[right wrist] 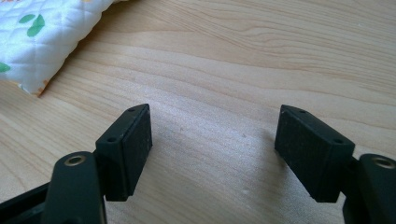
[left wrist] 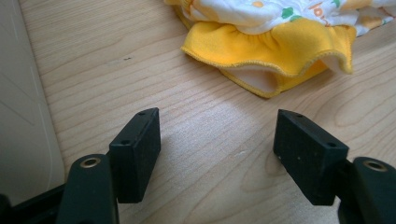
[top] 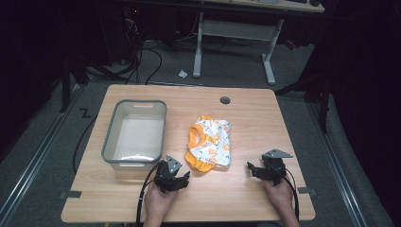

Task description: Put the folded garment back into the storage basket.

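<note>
A small folded garment [top: 210, 143], white quilted cloth with orange and green print and a yellow-orange ruffled hem, lies in the middle of the wooden table [top: 246, 198]. My left gripper [top: 176, 178] rests low near the front edge, just left of the garment's hem, jaws open and bare. In the left gripper view the yellow hem [left wrist: 275, 51] lies a little beyond the open left gripper [left wrist: 217, 149]. My right gripper [top: 257, 171] sits right of the garment, open with nothing between its jaws. In the right gripper view the quilted cloth [right wrist: 42, 42] lies at the upper left, apart from the right gripper [right wrist: 212, 149].
A grey-rimmed white plastic tub [top: 107, 146] stands on the left half of the table, close to my left gripper; its wall [left wrist: 18, 116] shows at the left of the left gripper view. A round cable hole [top: 225, 100] sits near the far edge. Bare wood lies right of the garment.
</note>
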